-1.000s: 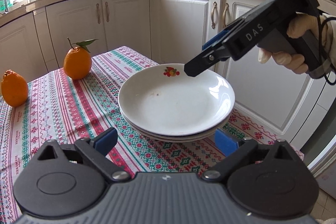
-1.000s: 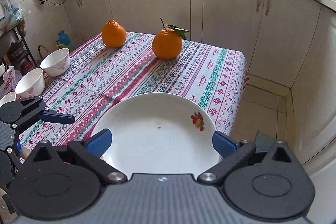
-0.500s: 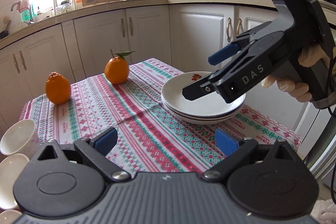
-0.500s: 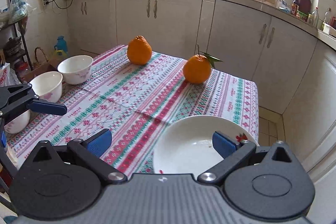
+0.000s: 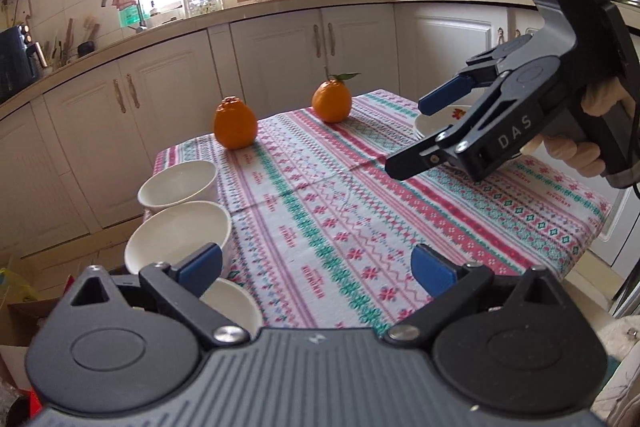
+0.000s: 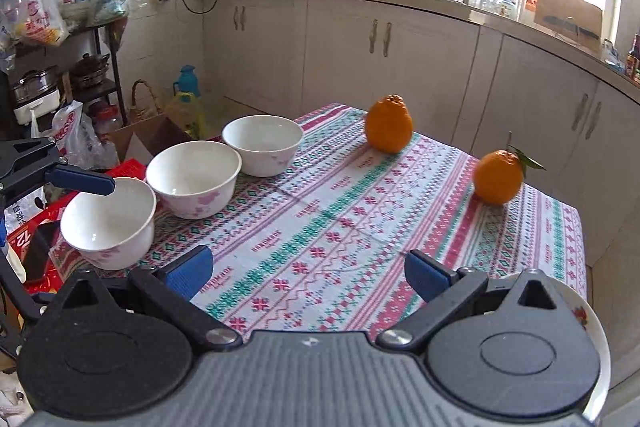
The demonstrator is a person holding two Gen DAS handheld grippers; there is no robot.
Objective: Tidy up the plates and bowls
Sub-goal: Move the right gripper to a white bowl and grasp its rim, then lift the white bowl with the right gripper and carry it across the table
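I've swung both grippers off the plates toward the bowls. Three bowls sit in a row left of my left gripper, fingers spread and empty; the nearest bowl lies just beside its left finger. Right gripper, fingers spread, empty, has the stacked plates at its right. A careless approach could knock that edge-hugging bowl off the tabletop.

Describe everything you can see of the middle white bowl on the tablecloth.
The middle white bowl looks like glazed ceramic, with faint pink flower prints on its outer wall. It stands upright and empty on the patterned tablecloth near the table's edge, in a row between two matching bowls, close beside both. Neither gripper touches it.
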